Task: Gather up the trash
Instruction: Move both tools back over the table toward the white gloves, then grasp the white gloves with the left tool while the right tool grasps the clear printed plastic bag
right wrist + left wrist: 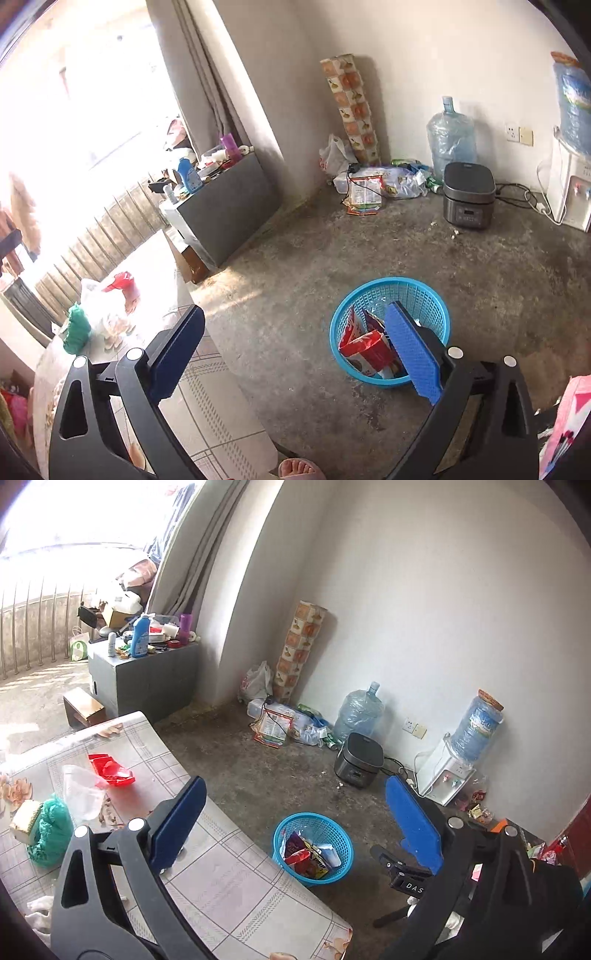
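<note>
The left gripper is spread wide and empty, as is the right gripper. The blue basket of wrappers sits on the floor at lower centre, between the left fingers; red trash lies on the table at left.

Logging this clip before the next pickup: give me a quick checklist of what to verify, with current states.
1. Left hand-held gripper open, empty: ok.
2. Right hand-held gripper open, empty: ok.
3. Blue basket upright on floor, already holding wrappers: ok.
4. Trash left on table: red wrapper, clear bag, green bag: not ok.
5. Either gripper lined up on a piece: not ok.
6. Basket has room: cannot tell.
</note>
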Motion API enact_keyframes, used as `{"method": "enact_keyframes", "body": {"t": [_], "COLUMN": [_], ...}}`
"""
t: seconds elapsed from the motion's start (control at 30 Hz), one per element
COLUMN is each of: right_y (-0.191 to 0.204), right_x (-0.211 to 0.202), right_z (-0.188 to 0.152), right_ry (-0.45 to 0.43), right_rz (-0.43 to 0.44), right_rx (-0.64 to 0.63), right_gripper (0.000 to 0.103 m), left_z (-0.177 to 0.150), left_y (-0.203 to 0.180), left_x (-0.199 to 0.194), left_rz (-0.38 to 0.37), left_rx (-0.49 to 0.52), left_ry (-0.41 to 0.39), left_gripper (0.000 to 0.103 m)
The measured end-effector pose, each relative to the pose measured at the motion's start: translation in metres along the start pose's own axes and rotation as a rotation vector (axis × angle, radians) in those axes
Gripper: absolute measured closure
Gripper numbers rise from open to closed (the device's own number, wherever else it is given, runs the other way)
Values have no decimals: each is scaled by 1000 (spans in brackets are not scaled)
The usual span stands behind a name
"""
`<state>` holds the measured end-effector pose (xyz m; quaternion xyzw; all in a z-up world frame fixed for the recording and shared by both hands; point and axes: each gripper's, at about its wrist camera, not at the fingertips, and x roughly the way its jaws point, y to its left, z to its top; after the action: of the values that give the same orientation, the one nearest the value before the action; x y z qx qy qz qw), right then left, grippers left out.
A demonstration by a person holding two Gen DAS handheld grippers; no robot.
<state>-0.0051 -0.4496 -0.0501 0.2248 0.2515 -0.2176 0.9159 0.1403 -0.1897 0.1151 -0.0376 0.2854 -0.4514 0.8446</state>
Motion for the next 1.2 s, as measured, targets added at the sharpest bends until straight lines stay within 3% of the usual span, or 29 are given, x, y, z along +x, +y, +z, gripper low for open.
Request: {"method": "enact_keyframes", "body": {"t": [0.23, 0.43, 0.63, 0.8, 0.97, 1.07, 1.2], "right_y": [76, 128, 174, 204, 228, 243, 265], "right_x": [-35, -50, -48, -30, -7, 8, 27], "right_z": [-1, -11, -31, -48, -66, -75, -79], "right_ry": [-42, 10, 122, 271, 383, 449, 502], "right_rz": [34, 176, 342, 447, 465, 468, 465], "right_rx": [-165, -233, -259, -252, -249, -248, -271], "right_gripper": [6, 6, 6, 7, 14, 20, 28], "left_z": [-30, -66, -108, -139, -161, -170, -173], "left_y": [65, 110, 154, 184, 204, 211, 227], "left_x": [-100, -170, -228, -245, -229, -212, -183], "left_rz": [204, 382, 513, 552, 514, 471, 445], "left_rx": [-80, -116, -256, -353, -397, -415, -410], "left_ry": [-101, -138, -175, -152, -79, -32, 37], "left_gripper": [9, 9, 9, 9, 10, 28, 43]}}
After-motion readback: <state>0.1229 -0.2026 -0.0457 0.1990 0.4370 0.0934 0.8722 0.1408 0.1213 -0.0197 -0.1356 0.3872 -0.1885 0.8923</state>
